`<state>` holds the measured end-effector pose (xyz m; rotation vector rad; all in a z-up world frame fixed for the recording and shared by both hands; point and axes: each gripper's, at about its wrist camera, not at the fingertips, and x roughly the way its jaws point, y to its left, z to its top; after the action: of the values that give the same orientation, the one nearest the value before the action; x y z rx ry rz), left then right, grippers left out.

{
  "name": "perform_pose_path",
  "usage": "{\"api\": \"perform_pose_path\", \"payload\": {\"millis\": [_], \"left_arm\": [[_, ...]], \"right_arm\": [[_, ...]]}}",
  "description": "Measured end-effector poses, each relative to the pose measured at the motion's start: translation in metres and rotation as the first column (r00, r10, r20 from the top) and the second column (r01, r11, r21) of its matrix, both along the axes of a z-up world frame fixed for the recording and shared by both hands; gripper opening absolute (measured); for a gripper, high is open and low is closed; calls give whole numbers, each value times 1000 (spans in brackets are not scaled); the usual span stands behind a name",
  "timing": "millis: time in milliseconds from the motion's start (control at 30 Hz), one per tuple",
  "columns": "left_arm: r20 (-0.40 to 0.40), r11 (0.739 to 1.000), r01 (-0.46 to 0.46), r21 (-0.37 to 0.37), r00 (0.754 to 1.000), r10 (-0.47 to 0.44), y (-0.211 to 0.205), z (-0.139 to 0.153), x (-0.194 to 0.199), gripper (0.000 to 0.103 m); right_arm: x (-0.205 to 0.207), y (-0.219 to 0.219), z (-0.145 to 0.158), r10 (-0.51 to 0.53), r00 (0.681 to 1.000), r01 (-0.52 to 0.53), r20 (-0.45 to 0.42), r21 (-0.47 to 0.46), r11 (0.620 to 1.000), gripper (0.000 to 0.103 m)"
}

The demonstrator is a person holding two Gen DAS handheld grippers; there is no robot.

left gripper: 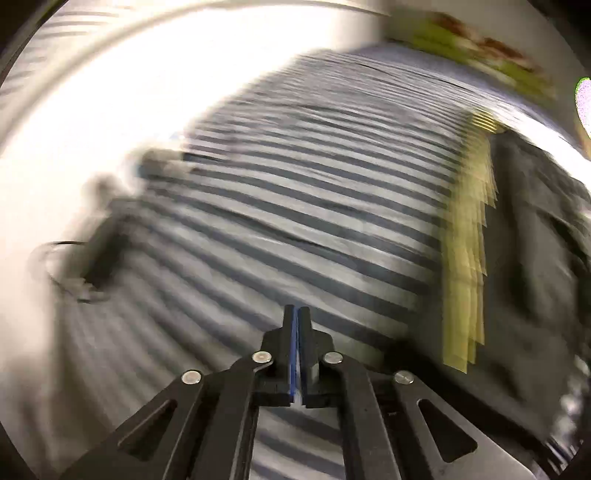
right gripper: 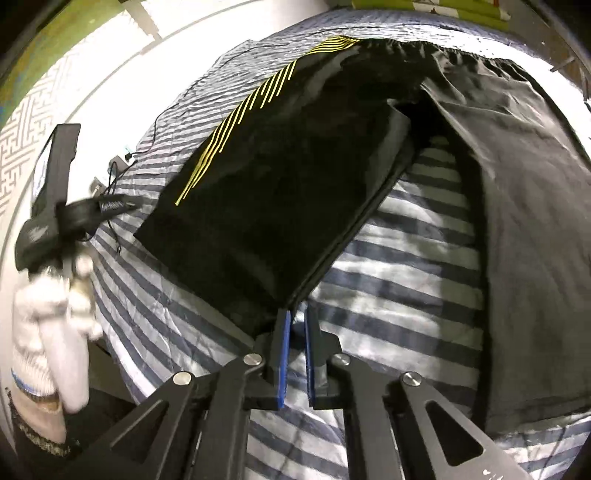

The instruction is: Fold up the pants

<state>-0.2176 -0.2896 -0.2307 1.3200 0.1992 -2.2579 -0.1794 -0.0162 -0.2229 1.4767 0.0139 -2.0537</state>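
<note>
Black pants (right gripper: 280, 192) with yellow side stripes (right gripper: 236, 122) lie spread on a blue-and-white striped bedspread (right gripper: 399, 258). One leg runs toward my right gripper (right gripper: 297, 315); the other leg (right gripper: 524, 229) lies to the right. The right gripper's fingers stand slightly apart, open, and the near leg's hem corner ends right at their tips, not pinched. In the blurred left wrist view my left gripper (left gripper: 297, 314) is shut with nothing between its pads. It hovers over the bedspread (left gripper: 295, 206), with the pants (left gripper: 535, 240) and their yellow stripes (left gripper: 465, 266) at the right.
A white-gloved hand (right gripper: 48, 314) holds the other gripper's handle at the left of the right wrist view. Thin black cables and a plug (right gripper: 118, 173) lie at the bedspread's left edge. White patterned floor (right gripper: 22, 155) lies beyond. A green surface (right gripper: 424, 9) borders the far side.
</note>
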Motion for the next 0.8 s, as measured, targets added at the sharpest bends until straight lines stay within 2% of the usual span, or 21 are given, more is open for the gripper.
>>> {"api": "perform_pose_path", "payload": {"millis": [33, 67, 133, 200, 333, 400, 467, 533, 600, 667, 733, 767, 800], "left_arm": [[-46, 996, 12, 83, 999, -8, -7, 5, 2, 6], [-88, 991, 16, 130, 996, -5, -9, 10, 5, 6], [-126, 991, 57, 118, 991, -41, 1, 18, 5, 6], [-135, 979, 166, 119, 979, -150, 22, 21, -6, 6], [-101, 933, 330, 142, 943, -318, 69, 13, -29, 6], [-94, 913, 388, 128, 921, -379, 94, 13, -31, 7], [-110, 879, 459, 130, 888, -447, 123, 17, -28, 9], [-92, 862, 493, 117, 870, -484, 139, 15, -31, 22], [-56, 845, 520, 123, 854, -517, 154, 6, -34, 24], [-15, 819, 555, 144, 829, -559, 167, -5, -37, 25], [29, 811, 574, 116, 814, -580, 179, -16, -36, 29], [49, 807, 586, 77, 806, -590, 185, -20, -33, 29], [51, 803, 595, 36, 801, -596, 191, -19, -26, 30]], "right_arm": [[1, 4, 1, 8, 1000, -8, 4, -2, 1000, 8], [3, 11, 3, 35, 999, -35, 14, -28, 999, 8], [8, 33, 10, 17, 1000, -18, -24, -36, 999, 11], [10, 58, 21, -24, 997, 21, -73, -40, 999, 11], [3, 115, 33, -135, 982, 135, -130, -8, 991, 12], [-5, 152, 37, -201, 968, 205, -151, 10, 979, 19], [-16, 183, 38, -272, 949, 279, -160, 17, 960, 22], [-27, 216, 36, -341, 929, 348, -148, 26, 937, 22], [-35, 240, 33, -383, 917, 386, -114, 9, 922, 22], [-41, 250, 25, -378, 922, 380, -85, 11, 925, 22], [-43, 253, 16, -366, 928, 370, -73, 63, 927, 21], [-42, 259, 9, -388, 916, 400, -101, 155, 903, 20], [-43, 265, 7, -405, 906, 422, -121, 192, 886, 20]]}}
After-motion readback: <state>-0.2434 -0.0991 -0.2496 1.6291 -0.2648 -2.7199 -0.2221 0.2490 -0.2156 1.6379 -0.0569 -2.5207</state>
